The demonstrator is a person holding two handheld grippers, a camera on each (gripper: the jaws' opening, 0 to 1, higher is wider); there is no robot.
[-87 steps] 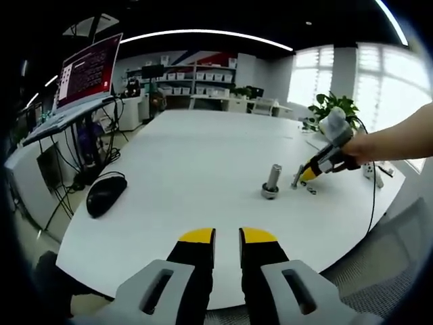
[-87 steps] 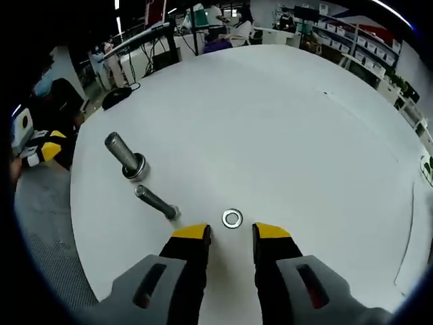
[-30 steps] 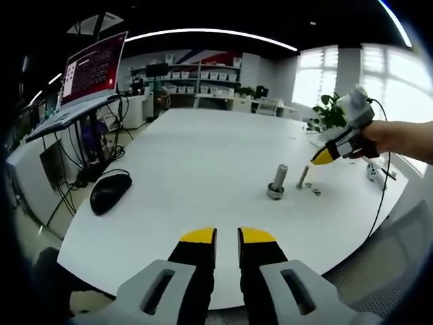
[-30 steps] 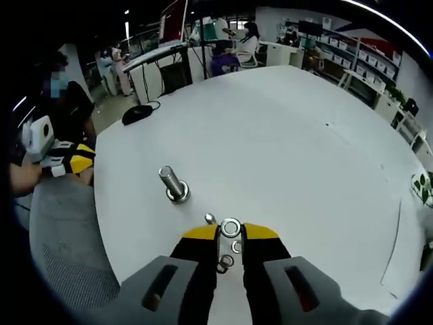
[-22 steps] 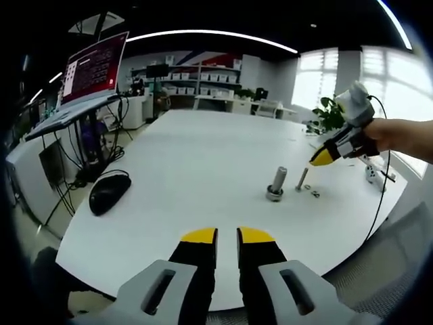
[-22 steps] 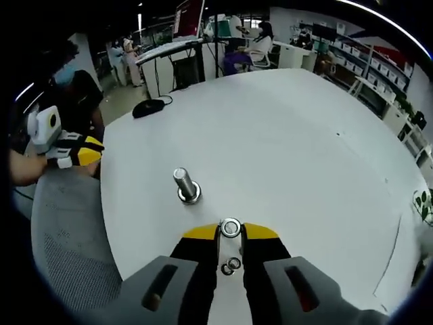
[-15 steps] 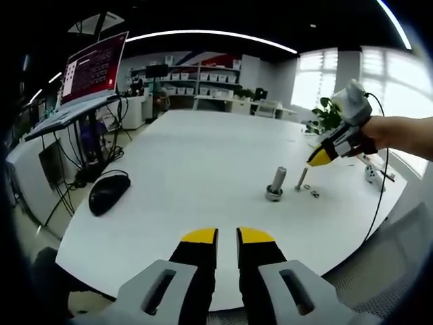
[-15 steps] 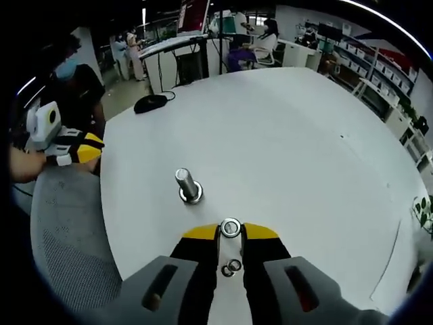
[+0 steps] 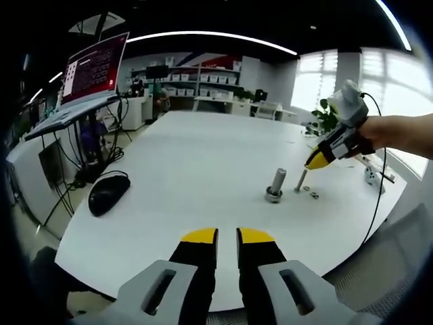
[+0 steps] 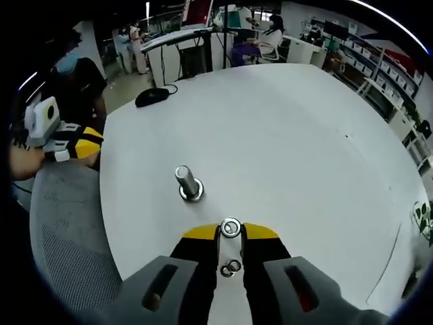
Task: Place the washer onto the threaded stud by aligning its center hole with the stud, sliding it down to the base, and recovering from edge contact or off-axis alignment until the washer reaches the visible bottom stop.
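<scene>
Two grippers are in use over a white table (image 9: 203, 156). The right gripper (image 10: 231, 231) pinches a washer (image 10: 231, 228) edge-on between its yellow tips, held in the air above the table. Two more washers (image 10: 231, 268) lie on the table, seen in the gap between its jaws lower down. The stud (image 10: 187, 183) stands upright on its base just beyond the tips and to their left, apart from the held washer. Its shank is bare, with nothing at the base.

In the left gripper view, the left gripper (image 9: 227, 236) hovers at the near table edge, its jaws nearly pressed together with a narrow slit between them and nothing in it. Across the table the right gripper (image 9: 316, 159) is held by a hand (image 9: 399, 135), tips angled down. Beneath it stand the stud (image 9: 275, 185) and a thinner bolt (image 9: 300, 180) just beside it on the right; whether the bolt touches the tips cannot be told. Small washers (image 9: 313, 196) lie next to the bolt.

A black mouse (image 9: 108, 193) sits near the left table edge. A monitor (image 9: 93, 68) stands on a desk behind it.

In the right gripper view, the left gripper (image 10: 84, 149) is off the table's left edge, above a grey mesh chair (image 10: 67, 244).
</scene>
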